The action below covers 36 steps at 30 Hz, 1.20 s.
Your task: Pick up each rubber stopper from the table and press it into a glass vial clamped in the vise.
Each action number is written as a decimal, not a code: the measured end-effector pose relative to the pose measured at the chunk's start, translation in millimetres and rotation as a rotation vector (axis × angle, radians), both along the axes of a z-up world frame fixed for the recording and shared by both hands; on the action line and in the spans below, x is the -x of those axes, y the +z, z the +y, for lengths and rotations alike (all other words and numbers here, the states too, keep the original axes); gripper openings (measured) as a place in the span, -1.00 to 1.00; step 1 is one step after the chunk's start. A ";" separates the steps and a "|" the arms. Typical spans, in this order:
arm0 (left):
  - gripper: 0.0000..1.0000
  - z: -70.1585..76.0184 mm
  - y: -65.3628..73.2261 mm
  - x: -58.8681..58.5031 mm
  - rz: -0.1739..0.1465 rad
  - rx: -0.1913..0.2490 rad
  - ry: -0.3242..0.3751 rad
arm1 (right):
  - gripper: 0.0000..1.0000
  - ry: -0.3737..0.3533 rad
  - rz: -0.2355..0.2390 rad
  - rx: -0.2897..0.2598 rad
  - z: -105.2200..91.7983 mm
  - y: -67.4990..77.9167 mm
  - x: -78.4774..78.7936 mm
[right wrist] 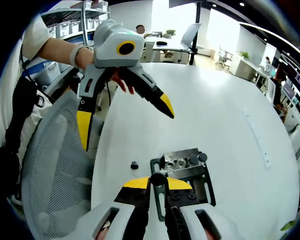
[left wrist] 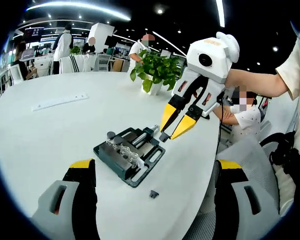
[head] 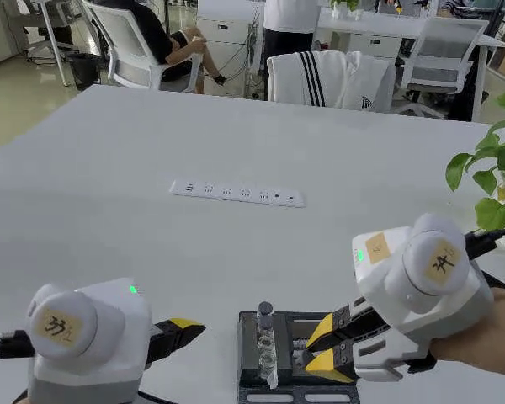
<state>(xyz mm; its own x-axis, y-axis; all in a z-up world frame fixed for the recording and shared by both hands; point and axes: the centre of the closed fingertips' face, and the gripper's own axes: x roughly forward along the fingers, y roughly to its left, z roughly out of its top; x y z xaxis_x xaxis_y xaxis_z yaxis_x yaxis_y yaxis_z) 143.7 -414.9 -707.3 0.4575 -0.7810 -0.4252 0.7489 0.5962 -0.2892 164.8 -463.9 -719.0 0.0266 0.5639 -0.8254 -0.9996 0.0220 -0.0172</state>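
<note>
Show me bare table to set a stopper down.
Free: the table between power strip and vise, and the far half beyond the strip. Crowded: the near edge, where left tongs and right tongs flank the vise, with a loose stopper beside it.

White power strip (head: 236, 193) lies flat, well apart from leafy plant (head: 498, 156).

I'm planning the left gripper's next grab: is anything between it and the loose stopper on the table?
Nothing visible does. The loose stopper lies on bare table ahead of the open left gripper, beside the vise.
</note>
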 end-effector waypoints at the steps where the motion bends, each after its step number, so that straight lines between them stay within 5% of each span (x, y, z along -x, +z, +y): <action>1: 0.98 0.8 0.2 -0.4 -0.013 -0.016 -0.004 | -0.89 0.007 0.006 0.007 0.8 -0.7 -1.0; 7: 0.98 0.6 3.8 -0.3 -0.044 -0.056 -0.013 | -0.89 0.057 0.006 0.059 4.0 -2.7 -13.9; 12: 0.98 -1.1 6.2 0.8 -0.025 -0.030 0.001 | -0.89 0.126 0.010 0.118 4.7 -3.4 -18.6; 22: 0.95 4.3 0.6 2.7 -0.043 -0.065 -0.009 | -0.89 0.225 0.001 0.230 2.5 -16.3 -28.1; 36: 0.93 10.1 -1.7 1.6 -0.059 -0.085 -0.003 | -0.89 0.272 -0.002 0.272 20.0 -25.9 -38.1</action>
